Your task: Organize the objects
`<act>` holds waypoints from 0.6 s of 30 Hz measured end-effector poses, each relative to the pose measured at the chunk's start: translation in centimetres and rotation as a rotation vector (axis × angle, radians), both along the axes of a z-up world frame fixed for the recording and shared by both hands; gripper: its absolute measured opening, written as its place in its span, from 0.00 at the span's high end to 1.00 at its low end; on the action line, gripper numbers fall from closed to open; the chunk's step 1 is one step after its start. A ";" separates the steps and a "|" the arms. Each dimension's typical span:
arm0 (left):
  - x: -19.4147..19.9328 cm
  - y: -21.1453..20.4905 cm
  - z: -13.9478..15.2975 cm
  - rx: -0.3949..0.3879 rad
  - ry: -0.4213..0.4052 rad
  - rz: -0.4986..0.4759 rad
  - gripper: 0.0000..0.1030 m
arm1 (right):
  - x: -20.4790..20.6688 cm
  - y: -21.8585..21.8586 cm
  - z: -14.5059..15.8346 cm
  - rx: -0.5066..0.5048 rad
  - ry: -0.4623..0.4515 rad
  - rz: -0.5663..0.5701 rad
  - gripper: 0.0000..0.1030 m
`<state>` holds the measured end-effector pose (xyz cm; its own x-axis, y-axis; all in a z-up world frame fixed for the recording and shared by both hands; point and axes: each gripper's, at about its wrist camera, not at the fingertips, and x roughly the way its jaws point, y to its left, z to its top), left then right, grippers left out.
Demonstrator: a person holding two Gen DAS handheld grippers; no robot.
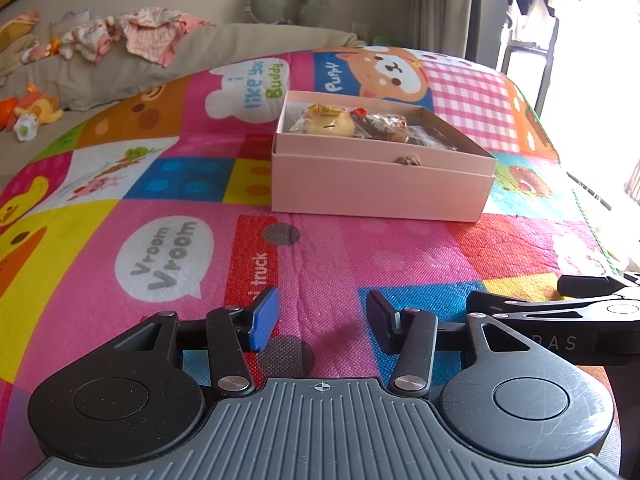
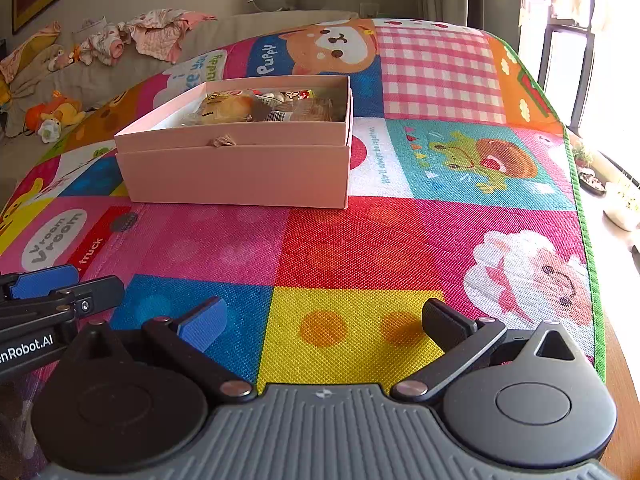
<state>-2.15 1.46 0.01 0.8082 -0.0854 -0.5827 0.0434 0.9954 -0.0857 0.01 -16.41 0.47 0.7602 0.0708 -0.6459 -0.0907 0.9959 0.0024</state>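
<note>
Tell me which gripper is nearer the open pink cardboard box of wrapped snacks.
Left, narrowly. The left gripper has the pink cardboard box almost straight ahead; the right gripper has it ahead and off to its left.

1 pink box (image 1: 380,184), 1 patchwork mat (image 1: 160,208), 2 claws, left claw (image 1: 322,322) and right claw (image 2: 324,320), and at least 3 wrapped snacks (image 1: 328,122).

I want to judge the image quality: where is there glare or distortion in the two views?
Left wrist view: the window on the right is blown out white; the mat bulges from fisheye distortion; the pink box is sharp enough. Right wrist view: the same glare at the right edge, the mat's green border curves strongly, and the far wall is dimmer.
</note>
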 end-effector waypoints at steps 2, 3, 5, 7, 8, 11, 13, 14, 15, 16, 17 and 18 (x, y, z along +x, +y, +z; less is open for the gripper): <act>0.0 0.0 0.0 0.001 0.001 -0.005 0.46 | 0.0 0.0 0.0 0.000 0.000 0.000 0.00; 0.0 -0.1 0.0 0.001 0.001 -0.008 0.45 | 0.0 0.0 0.0 0.000 0.000 0.000 0.00; 0.0 -0.1 0.0 0.001 0.001 -0.008 0.45 | 0.0 0.0 0.0 0.000 0.000 0.000 0.00; 0.0 -0.1 0.0 0.001 0.001 -0.008 0.45 | 0.0 0.0 0.0 0.000 0.000 0.000 0.00; 0.0 -0.1 0.0 0.001 0.001 -0.008 0.45 | 0.0 0.0 0.0 0.000 0.000 0.000 0.00; 0.0 -0.1 0.0 0.001 0.001 -0.008 0.45 | 0.0 0.0 0.0 0.000 0.000 0.000 0.00; 0.0 -0.1 0.0 0.002 0.001 -0.008 0.45 | 0.0 0.0 0.0 0.000 0.000 0.000 0.00; 0.0 -0.1 0.0 0.005 0.001 -0.008 0.45 | 0.0 0.0 0.0 0.000 0.000 0.000 0.00; 0.0 -0.2 0.0 0.009 0.001 -0.008 0.45 | 0.0 0.0 0.0 0.000 0.000 0.000 0.00; 0.0 -0.1 0.0 0.007 0.001 -0.008 0.44 | 0.0 0.0 0.0 0.000 0.000 0.000 0.00; 0.0 0.0 0.0 -0.004 0.000 -0.009 0.43 | 0.0 0.0 0.0 0.000 0.000 0.000 0.00; 0.0 0.1 -0.1 -0.015 0.000 -0.016 0.39 | 0.0 0.0 0.0 0.000 0.000 0.000 0.00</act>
<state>-2.16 1.54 -0.06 0.8067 -0.1075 -0.5811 0.0597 0.9931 -0.1008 0.01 -16.40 0.48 0.7602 0.0709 -0.6458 -0.0905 0.9959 0.0027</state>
